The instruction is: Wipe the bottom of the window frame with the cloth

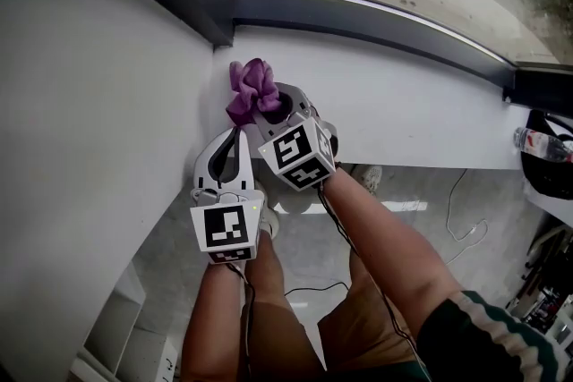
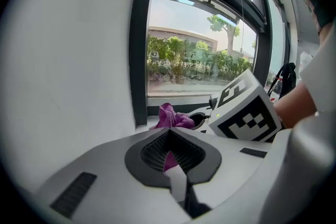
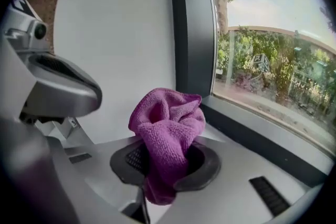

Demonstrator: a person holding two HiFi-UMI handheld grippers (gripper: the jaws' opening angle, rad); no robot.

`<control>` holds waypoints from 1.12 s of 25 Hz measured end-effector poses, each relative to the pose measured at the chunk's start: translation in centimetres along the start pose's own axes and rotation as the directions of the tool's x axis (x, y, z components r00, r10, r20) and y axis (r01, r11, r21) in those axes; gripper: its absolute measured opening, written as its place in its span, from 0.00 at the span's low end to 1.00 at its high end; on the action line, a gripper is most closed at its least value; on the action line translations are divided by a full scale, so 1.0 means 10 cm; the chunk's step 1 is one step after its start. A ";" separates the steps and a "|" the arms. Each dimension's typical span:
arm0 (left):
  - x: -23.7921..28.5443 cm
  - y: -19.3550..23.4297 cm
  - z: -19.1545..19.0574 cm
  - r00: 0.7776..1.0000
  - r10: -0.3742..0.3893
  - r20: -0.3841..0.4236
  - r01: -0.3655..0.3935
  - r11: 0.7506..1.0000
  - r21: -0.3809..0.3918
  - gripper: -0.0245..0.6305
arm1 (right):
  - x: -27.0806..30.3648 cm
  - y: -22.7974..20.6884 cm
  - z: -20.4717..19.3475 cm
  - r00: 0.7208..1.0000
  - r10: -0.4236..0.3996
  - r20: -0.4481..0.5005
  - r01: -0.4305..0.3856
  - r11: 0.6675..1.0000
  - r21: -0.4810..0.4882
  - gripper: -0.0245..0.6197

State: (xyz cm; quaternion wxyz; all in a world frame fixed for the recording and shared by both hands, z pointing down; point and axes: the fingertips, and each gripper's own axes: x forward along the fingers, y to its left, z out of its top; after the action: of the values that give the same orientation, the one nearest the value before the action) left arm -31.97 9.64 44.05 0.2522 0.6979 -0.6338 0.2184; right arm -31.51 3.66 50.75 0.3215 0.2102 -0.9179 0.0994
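Purple cloth [image 1: 253, 89], in the head view, sits bunched in the right gripper [image 1: 273, 107] at the far left corner of the white sill [image 1: 403, 116], just under the window frame [image 1: 358, 22]. It looks soft and light, best pinched mid-bundle. In the left gripper view the left gripper [image 2: 170, 136] has jaws almost together around a purple sliver, whether nipped is unclear, while the right gripper view shows jaws clamped on the cloth's middle, its tail hidden.

The cloth [image 1: 253, 89] sits in the right gripper [image 1: 271, 110] at the sill's [image 1: 403, 107] left corner, beside the wall [image 1: 98, 103], below the window frame [image 1: 358, 18]; the left gripper [image 1: 235, 139] lies just left of the right one.
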 end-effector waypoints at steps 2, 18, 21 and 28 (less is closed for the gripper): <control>-0.06 -0.02 0.18 1.000 0.005 0.023 -0.005 1.000 0.008 0.05 | -0.17 0.00 0.24 0.999 0.013 0.048 -0.013 1.000 -0.010 0.19; -1.22 -0.83 2.03 0.974 -0.042 0.223 0.028 0.997 0.065 0.05 | -2.83 -0.16 1.58 0.969 0.012 0.245 -0.035 0.995 0.092 0.19; -1.51 -1.04 2.39 0.971 -0.073 0.229 0.050 0.993 0.107 0.05 | -3.37 -0.20 1.93 0.957 -0.012 0.291 -0.010 0.997 0.073 0.19; -2.09 -1.68 3.11 0.944 -0.194 0.268 0.109 0.947 0.302 0.05 | -4.48 -0.42 2.44 0.914 -0.126 0.386 0.093 0.990 0.102 0.19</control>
State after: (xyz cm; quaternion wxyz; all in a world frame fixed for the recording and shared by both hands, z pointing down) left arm -17.86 7.42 5.57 0.0687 0.7985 -0.5702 0.1803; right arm -11.43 6.58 3.80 0.1280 0.2898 -0.9455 0.0746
